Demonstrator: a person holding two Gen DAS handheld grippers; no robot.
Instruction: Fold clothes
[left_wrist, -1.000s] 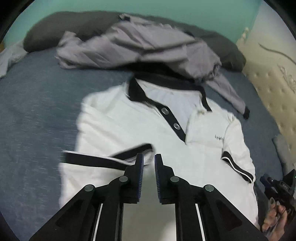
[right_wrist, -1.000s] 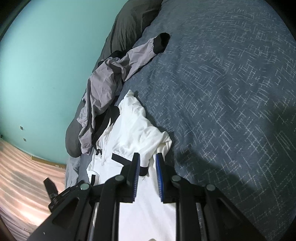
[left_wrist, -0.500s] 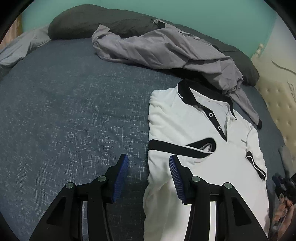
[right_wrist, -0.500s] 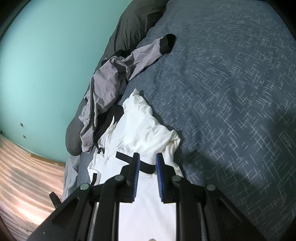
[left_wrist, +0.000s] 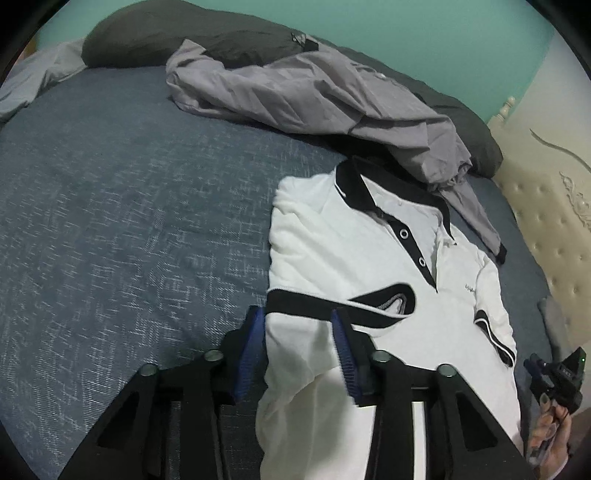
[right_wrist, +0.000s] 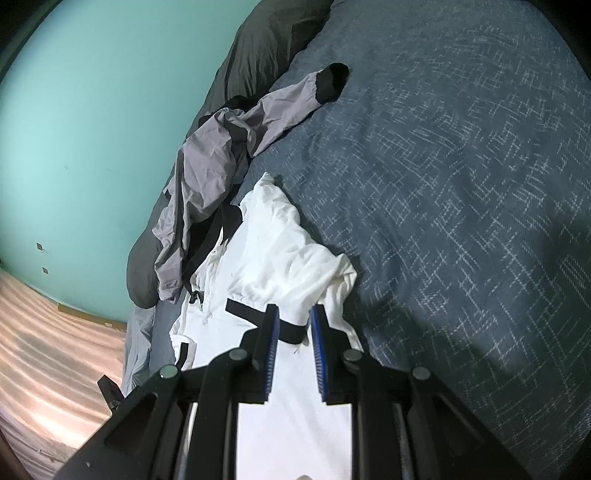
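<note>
A white polo shirt (left_wrist: 369, 258) with black collar and black sleeve bands lies face up on the blue bed; its left sleeve is folded inward across the chest. My left gripper (left_wrist: 297, 325) is open and empty, hovering over the shirt's left edge by the black band. In the right wrist view the same shirt (right_wrist: 280, 254) lies bunched along its right side. My right gripper (right_wrist: 293, 325) has its jaws slightly apart over the right sleeve's black band (right_wrist: 258, 314), gripping nothing that I can see.
A grey jacket (left_wrist: 314, 96) lies crumpled behind the shirt's collar, its sleeve (right_wrist: 288, 107) stretched over the blue bedspread (left_wrist: 110, 221). A dark pillow (left_wrist: 177, 37) sits by the teal wall. A cream tufted headboard (left_wrist: 554, 221) stands at right. A wooden floor (right_wrist: 48, 350) lies beside the bed.
My left gripper opened, let go of the folded sleeve and drew back to the shirt's left edge. My right gripper's jaws parted a little and stayed over the right sleeve.
</note>
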